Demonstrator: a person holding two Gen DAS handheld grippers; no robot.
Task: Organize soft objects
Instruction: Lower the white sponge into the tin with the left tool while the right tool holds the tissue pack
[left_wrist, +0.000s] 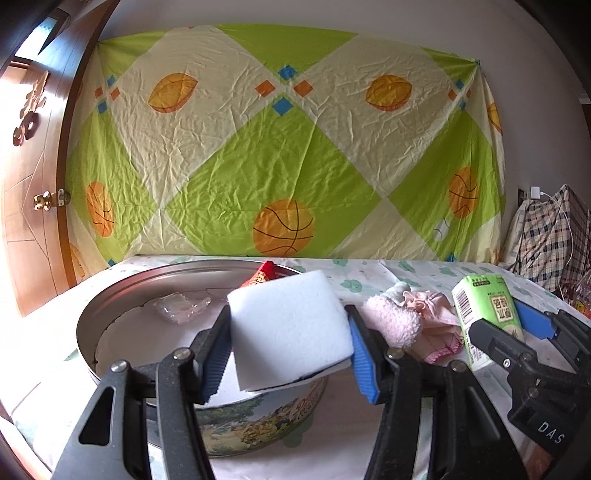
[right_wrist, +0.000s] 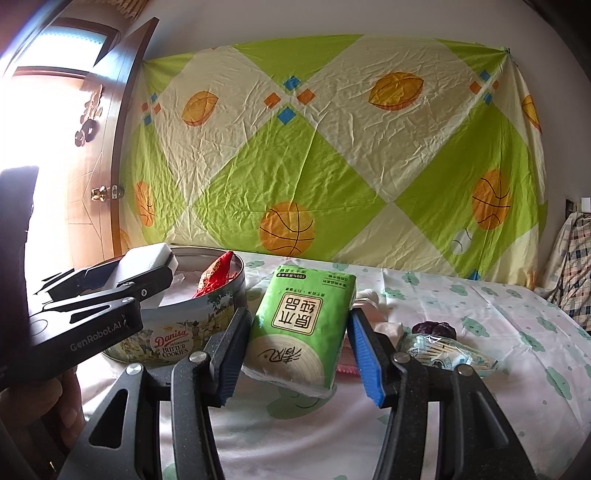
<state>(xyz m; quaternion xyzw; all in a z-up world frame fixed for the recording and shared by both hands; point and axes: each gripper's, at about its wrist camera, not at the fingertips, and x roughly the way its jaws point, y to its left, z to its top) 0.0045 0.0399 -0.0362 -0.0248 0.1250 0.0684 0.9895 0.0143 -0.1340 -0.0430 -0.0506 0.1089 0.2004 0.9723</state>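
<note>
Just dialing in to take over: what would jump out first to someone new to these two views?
First, the loud green and cream sheet with orange basketballs, hung across the wall behind the bed. Next, each gripper holds something: the left gripper clamps a white sponge block above the open round cookie tin, and the right gripper grips a green tissue pack just right of the tin. Pink fluffy clothing lies between them on the bedsheet.

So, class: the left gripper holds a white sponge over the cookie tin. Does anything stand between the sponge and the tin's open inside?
Nothing visible does. The white sponge, clamped in the left gripper, hangs above the cookie tin. A red pouch and clear wrapper lie further back inside, leaving bare floor.
</note>
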